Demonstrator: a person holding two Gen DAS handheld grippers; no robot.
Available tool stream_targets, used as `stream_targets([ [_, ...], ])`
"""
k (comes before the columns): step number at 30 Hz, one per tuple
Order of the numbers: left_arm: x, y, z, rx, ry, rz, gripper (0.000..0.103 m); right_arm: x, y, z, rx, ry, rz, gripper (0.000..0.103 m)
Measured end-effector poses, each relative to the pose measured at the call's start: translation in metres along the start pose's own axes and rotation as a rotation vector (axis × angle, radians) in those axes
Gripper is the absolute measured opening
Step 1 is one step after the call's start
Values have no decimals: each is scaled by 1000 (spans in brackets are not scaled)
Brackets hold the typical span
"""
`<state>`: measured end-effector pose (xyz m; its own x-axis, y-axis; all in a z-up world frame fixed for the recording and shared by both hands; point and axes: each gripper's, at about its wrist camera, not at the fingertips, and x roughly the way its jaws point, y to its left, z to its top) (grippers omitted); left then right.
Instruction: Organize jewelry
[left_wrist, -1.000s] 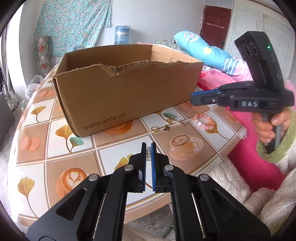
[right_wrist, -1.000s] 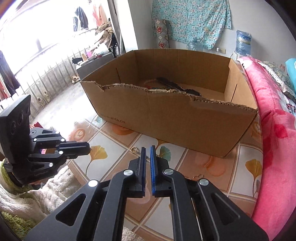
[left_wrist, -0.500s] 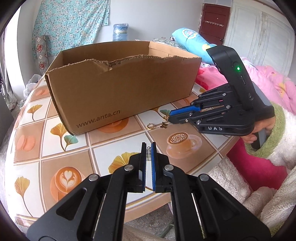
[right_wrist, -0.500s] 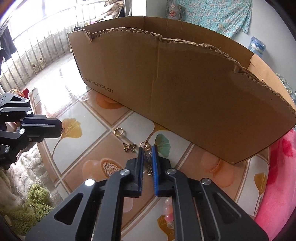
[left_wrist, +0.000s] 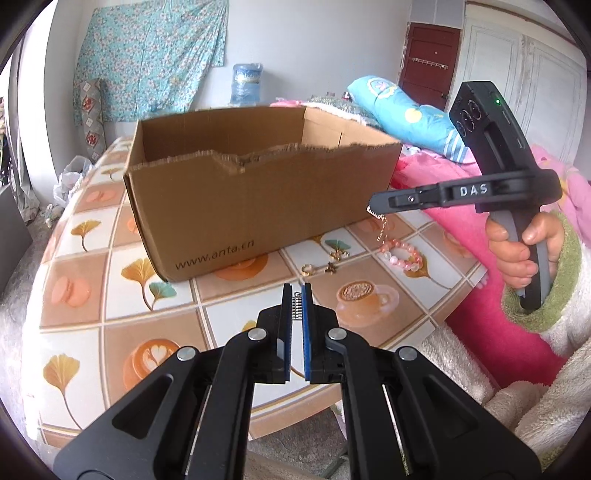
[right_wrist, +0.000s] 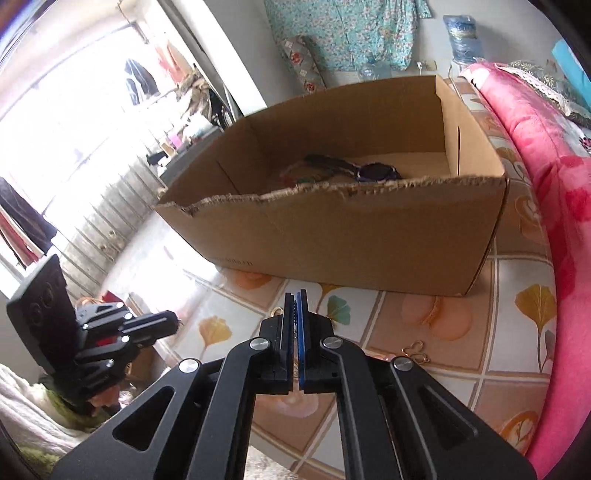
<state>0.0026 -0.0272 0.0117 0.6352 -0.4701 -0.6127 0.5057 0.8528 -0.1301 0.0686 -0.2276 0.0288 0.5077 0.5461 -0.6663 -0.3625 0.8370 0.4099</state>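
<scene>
Jewelry is lying on the tiled table (left_wrist: 110, 325) near the front wall of the cardboard box (left_wrist: 258, 206): a gold ring (left_wrist: 306, 270), a small butterfly charm (left_wrist: 330, 268), another gold piece (left_wrist: 338, 254) and a pink bead bracelet (left_wrist: 402, 255). The right gripper (left_wrist: 373, 209) has just been closing and is pinching a thin gold chain (left_wrist: 382, 229), which is dangling from its tips above the bracelet. The left gripper (left_wrist: 296, 295) is sitting with its jaws narrow; a small pale link is showing at the tips, and I cannot tell whether it is being held.

Likely risks: the chain is hanging by very little, so it could be slipping free on the way over the box's torn rim, or its loose end could be snagging the beads and dragging them.
</scene>
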Motion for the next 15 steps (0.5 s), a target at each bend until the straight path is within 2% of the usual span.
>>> stream_targets([
  [6, -27, 2, 38, 7, -130, -29, 4, -35, 26, 29, -26, -143, 69, 2],
  [10, -28, 10, 77, 0, -189, -24, 4, -37, 37, 53, -63, -211, 82, 2],
  [13, -10, 20, 106, -7, -169, 24, 4, -19, 39, 77, -74, -203, 69, 2],
  [15, 7, 31, 122, -22, -132, 39, 4, 0, 34, 90, -54, -165, 49, 2],
])
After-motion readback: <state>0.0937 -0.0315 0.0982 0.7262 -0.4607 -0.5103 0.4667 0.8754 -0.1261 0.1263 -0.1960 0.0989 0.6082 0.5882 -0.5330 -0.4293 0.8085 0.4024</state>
